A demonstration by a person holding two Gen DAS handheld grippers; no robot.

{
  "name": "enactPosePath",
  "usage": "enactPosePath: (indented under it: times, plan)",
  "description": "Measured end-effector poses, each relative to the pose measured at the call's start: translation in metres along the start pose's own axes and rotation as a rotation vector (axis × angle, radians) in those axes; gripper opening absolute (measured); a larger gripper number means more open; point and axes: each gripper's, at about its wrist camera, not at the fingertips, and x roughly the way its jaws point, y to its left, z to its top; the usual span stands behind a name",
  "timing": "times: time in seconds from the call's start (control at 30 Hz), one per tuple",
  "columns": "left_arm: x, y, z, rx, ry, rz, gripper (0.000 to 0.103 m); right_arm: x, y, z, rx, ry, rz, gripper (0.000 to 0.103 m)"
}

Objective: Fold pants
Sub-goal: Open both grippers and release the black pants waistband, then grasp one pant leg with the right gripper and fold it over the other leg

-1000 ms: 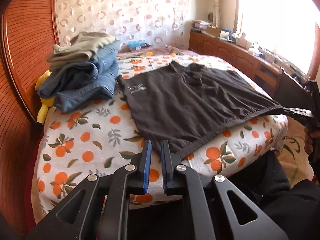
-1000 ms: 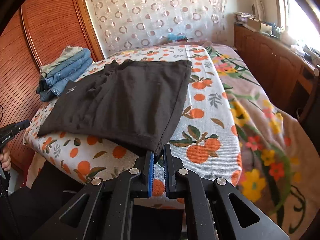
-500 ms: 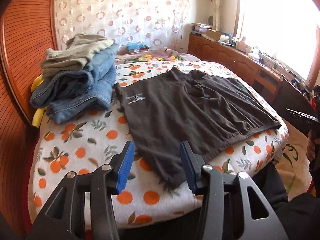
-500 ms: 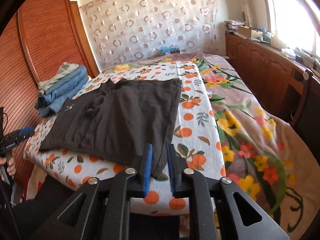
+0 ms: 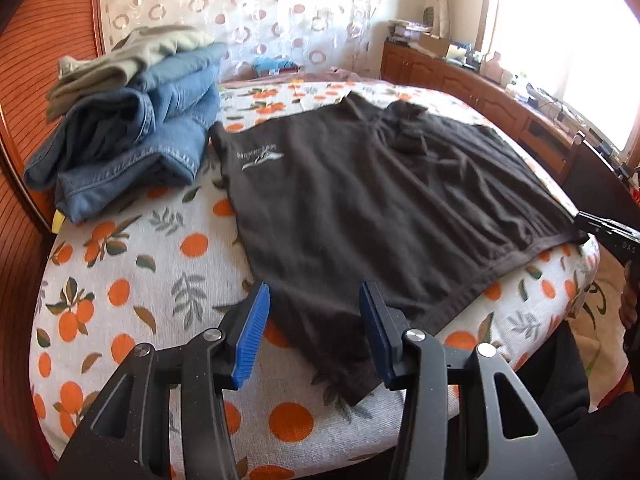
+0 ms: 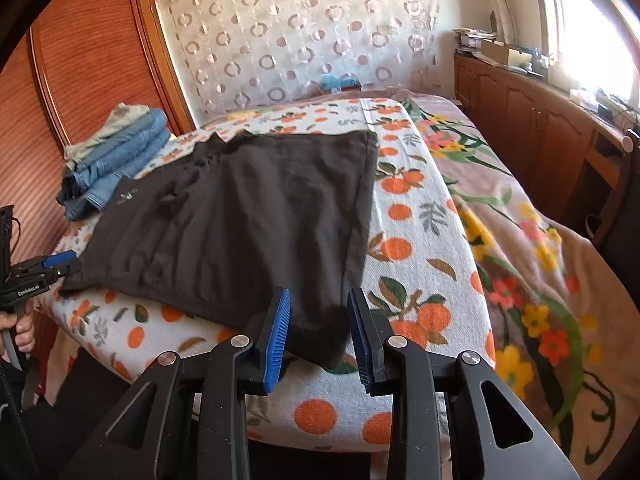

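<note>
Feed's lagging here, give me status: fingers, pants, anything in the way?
Left gripper open, right gripper open, each over a near corner. Black pants flat on bed, ungripped. Folded jeans stack beside, clear of pants.

Yellow thing (image 5: 59,219): mostly hidden under the jeans pile (image 5: 128,148), far left ahead of the left fingers; cannot tell what it is.
White print (image 5: 259,157) on the black pants (image 5: 380,208): letters too small to read.
Blue item (image 6: 340,81) far ahead of the right fingers: too small to tell.
Things on the wooden cabinet (image 6: 532,116): washed out by window light.
Right gripper (image 5: 612,236): cut off by the right edge of the left wrist view.
</note>
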Motion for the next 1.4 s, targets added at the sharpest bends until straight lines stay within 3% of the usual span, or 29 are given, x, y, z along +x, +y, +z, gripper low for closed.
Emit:
enactPosePath:
  times: [0.77,0.8,0.83,0.93,1.17,1.4]
  plan:
    - [-0.002,0.001,-0.014,0.017,-0.055,0.016,0.049,-0.001,0.000,-0.009,0.004,0.008,-0.041,0.031]
    - [-0.002,0.001,-0.014,0.017,-0.054,0.015,0.049,0.000,0.001,-0.008,0.004,0.010,-0.031,0.028]
    - [-0.002,0.001,-0.014,0.017,-0.053,0.015,0.049,0.001,0.001,-0.006,0.014,0.009,-0.003,0.016]
    - [-0.001,0.001,-0.013,0.015,-0.040,0.013,0.049,0.002,0.005,0.002,0.015,-0.010,0.022,0.010]
    - [-0.007,0.015,-0.006,-0.051,-0.037,0.001,0.049,0.003,0.035,0.039,-0.021,-0.083,0.143,0.009]
    - [-0.031,0.040,-0.005,-0.077,-0.071,0.036,0.049,0.022,0.114,0.071,-0.148,-0.098,0.296,0.009]
